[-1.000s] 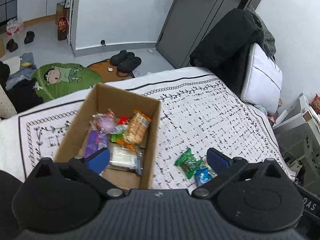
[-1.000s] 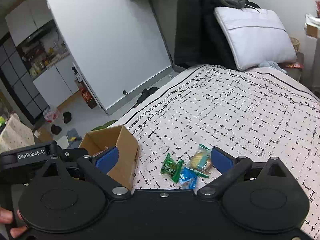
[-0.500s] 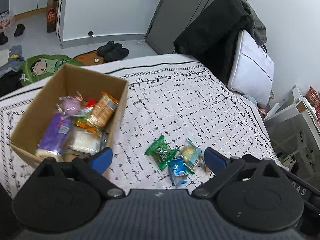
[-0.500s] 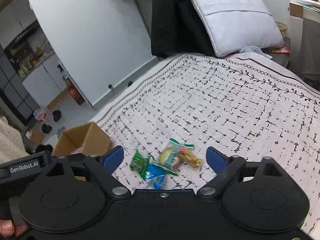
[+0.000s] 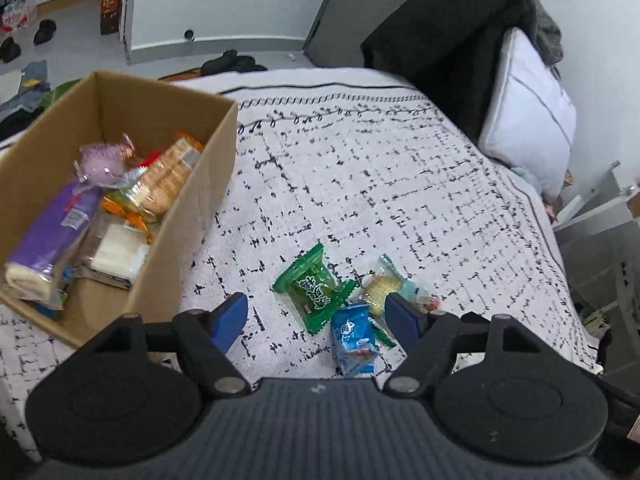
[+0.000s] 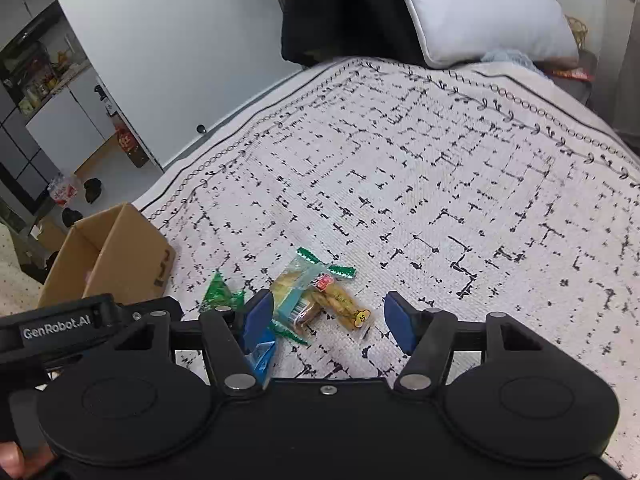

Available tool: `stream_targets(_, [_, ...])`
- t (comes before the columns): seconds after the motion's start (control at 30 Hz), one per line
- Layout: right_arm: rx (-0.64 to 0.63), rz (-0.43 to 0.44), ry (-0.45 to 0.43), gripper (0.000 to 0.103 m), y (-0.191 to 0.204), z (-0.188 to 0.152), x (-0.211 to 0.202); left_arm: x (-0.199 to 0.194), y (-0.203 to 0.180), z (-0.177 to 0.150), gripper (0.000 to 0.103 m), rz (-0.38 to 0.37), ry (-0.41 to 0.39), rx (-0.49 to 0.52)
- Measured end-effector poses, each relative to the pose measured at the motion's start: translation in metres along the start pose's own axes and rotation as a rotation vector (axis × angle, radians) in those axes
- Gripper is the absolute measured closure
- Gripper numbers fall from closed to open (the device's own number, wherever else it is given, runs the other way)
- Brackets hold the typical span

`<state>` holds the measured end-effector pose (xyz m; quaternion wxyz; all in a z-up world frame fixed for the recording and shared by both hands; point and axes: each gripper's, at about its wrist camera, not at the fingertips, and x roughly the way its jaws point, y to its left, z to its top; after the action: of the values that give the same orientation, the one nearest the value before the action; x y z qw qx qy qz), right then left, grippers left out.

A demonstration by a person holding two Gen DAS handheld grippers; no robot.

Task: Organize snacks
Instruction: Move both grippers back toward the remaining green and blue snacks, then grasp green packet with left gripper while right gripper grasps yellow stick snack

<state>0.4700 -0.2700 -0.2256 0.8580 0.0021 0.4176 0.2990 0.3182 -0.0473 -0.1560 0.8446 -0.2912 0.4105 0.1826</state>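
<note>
A cardboard box [image 5: 192, 216] on the patterned bedspread holds several snacks, among them a purple pack [image 5: 52, 236] and a cracker sleeve [image 5: 164, 180]. Loose on the bedspread lie a green packet [image 5: 310, 290], a blue packet [image 5: 354, 338] and a clear biscuit packet [image 5: 384, 286]. My left gripper [image 5: 316, 318] is open and empty, its fingers either side of the green and blue packets. In the right wrist view my right gripper [image 6: 326, 320] is open and empty over the biscuit packet [image 6: 296, 292] and a yellow snack packet [image 6: 344, 306]. The box [image 6: 120, 260] stands at its left.
A white pillow [image 6: 480, 8] and dark clothes [image 5: 448, 40] lie at the head of the bed. The bedspread [image 6: 460, 184] stretches wide beyond the packets. Shelving [image 5: 600, 240] stands beside the bed's right edge. Floor clutter lies past the bed's far-left edge.
Both grippers have moved right and down toward the loose packets. The box has slid to the left in the left wrist view. The packets now lie between the fingers of both grippers.
</note>
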Motion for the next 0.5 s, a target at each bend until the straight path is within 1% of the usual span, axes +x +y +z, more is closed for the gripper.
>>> stream_targets(0.2, [-0.019,-0.029,0.019,0.044,-0.001,-0.001,0.019,0.026,-0.003,0.002,0.029,0.019,0.016,-0.009])
stream_targets(0.23, [-0.013,-0.030,0.023,0.045,-0.002,-0.001,0.021,0.031,-0.002,0.003,0.033,0.022,0.021,-0.017])
stream_targets(0.3, [-0.014,-0.032,0.024,0.045,-0.003,-0.002,0.025,0.040,-0.001,0.004,0.038,0.026,0.038,-0.026])
stream_targets(0.5, [-0.019,-0.052,0.046,0.045,-0.006,-0.003,0.040,0.063,0.001,0.007,0.039,0.055,0.062,-0.039])
